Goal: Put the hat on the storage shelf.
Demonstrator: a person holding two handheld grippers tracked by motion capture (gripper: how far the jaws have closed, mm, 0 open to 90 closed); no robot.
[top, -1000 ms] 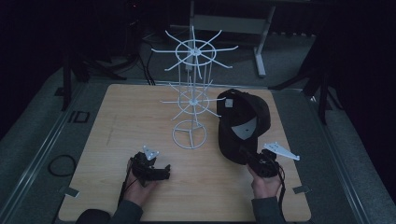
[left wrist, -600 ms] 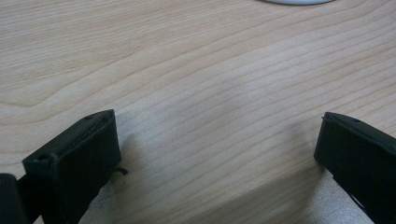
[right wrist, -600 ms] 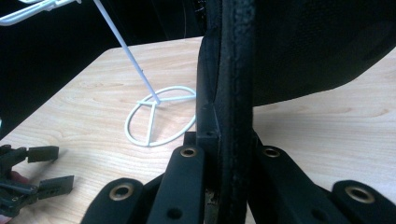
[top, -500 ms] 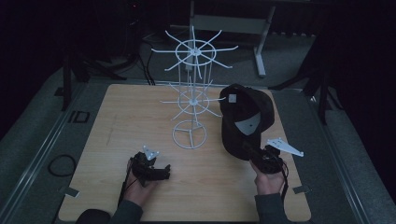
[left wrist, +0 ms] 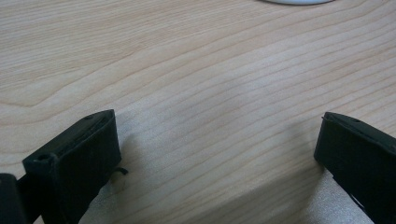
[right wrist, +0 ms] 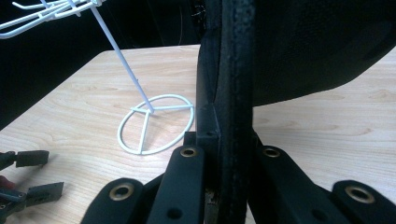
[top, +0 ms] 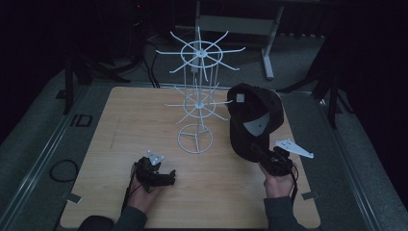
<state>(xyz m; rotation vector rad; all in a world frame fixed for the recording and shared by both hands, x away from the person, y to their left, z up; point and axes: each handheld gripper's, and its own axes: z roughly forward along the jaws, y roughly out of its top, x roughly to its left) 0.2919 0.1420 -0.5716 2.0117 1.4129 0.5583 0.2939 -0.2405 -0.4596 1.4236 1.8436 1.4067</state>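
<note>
Pinching the black cap's (top: 254, 120) brim, the right claw (top: 266, 156) holds it upright, crown uppermost.

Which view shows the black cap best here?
The high view: the whole black cap hangs from the right gripper beside the white wire rack. The right gripper view has just its clamped edge close up.
</note>
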